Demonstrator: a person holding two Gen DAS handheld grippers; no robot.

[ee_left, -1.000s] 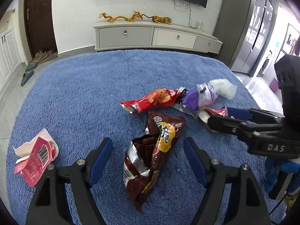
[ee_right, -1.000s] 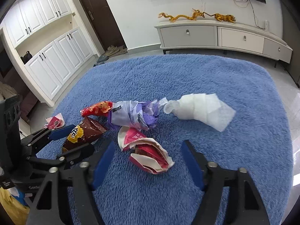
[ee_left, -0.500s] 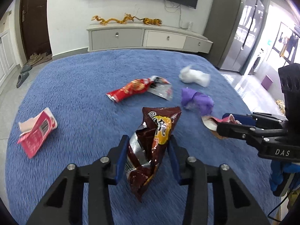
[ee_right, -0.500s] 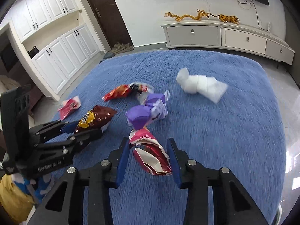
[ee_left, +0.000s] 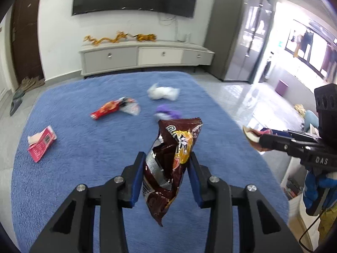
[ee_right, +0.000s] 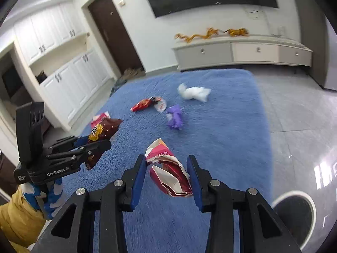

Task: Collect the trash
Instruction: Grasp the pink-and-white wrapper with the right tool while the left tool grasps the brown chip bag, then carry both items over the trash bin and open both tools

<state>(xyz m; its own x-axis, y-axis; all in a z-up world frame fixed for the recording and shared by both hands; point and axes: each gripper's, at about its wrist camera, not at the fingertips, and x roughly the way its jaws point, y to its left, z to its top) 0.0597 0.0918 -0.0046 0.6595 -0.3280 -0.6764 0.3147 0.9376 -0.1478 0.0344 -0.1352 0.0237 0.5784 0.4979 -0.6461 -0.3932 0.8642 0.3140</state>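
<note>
My left gripper (ee_left: 167, 158) is shut on a brown snack bag (ee_left: 172, 160) and holds it above the blue rug (ee_left: 84, 147). My right gripper (ee_right: 166, 162) is shut on a crumpled red-and-white wrapper (ee_right: 168, 170), also lifted. The left gripper with the brown bag shows in the right wrist view (ee_right: 101, 132). On the rug lie a red wrapper (ee_left: 111, 109), a purple wrapper (ee_left: 166, 112), a white crumpled tissue (ee_left: 163, 92) and a pink carton (ee_left: 41, 145).
A round dark bin with a white rim (ee_right: 294, 210) stands on the tiled floor right of the rug. A white TV cabinet (ee_left: 145, 58) lines the far wall. White cupboards (ee_right: 63, 80) stand to the left.
Both grippers closed on their trash a second ago and have since lifted it well above the rug. The views now show more of the room.
</note>
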